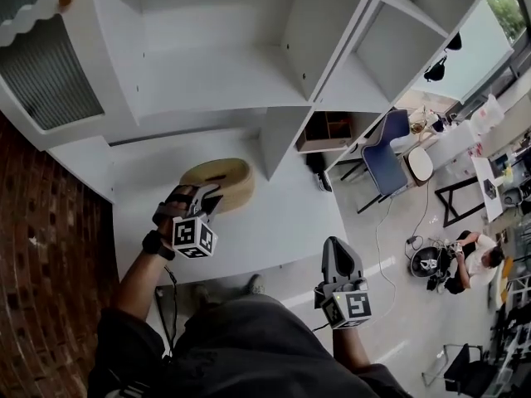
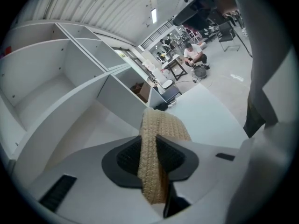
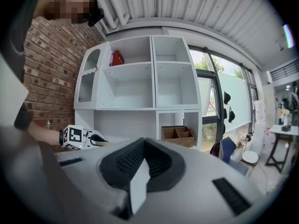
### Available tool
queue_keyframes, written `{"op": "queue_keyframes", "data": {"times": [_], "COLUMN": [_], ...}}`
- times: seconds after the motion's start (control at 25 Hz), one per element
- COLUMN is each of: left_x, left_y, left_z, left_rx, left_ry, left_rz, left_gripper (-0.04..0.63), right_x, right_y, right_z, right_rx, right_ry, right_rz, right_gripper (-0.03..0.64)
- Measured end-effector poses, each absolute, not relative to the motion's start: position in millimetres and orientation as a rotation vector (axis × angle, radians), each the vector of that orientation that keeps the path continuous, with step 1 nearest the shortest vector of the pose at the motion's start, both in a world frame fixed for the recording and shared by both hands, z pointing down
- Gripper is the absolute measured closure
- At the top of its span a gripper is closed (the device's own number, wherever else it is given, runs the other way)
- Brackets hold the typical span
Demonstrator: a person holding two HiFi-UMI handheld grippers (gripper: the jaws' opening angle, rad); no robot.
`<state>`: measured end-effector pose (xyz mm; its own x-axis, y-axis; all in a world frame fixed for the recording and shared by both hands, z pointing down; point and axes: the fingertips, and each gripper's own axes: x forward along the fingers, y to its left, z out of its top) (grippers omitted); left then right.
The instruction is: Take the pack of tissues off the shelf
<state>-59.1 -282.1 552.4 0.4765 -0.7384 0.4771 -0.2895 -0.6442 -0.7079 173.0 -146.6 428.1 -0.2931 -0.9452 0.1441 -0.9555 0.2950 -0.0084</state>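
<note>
A tan woven basket sits on the white shelf unit's low counter. My left gripper is shut on its near rim; in the left gripper view the woven rim runs straight between the dark pads of that gripper. A red pack stands in the upper left compartment, seen only in the right gripper view. My right gripper hangs off the counter's front corner, jaws together, with nothing held. It faces the shelves from a distance.
A brown divided box fills a low right cubby. A brick wall borders the left side. Right of the shelves stand a blue chair and tables, and a person sits on the floor.
</note>
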Motion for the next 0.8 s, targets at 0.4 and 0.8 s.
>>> {"op": "queue_keyframes", "data": {"times": [0.4, 0.8], "left_x": [-63.9, -60.7], "left_y": [-289.8, -298.3], "left_z": [622.9, 683.8], "left_rx": [-2.198, -2.205], "left_ry": [0.818, 0.791], "left_rz": [-1.155, -1.207], "left_gripper": [0.506, 0.506], "right_x": [124.0, 111.0], "right_y": [-171.4, -191.3], "right_z": [450.3, 490.0], "right_rx": [1.59, 1.475], "right_ry": [-2.485, -2.46], "right_rz": [0.171, 0.275], "right_gripper": [0.617, 0.617]}}
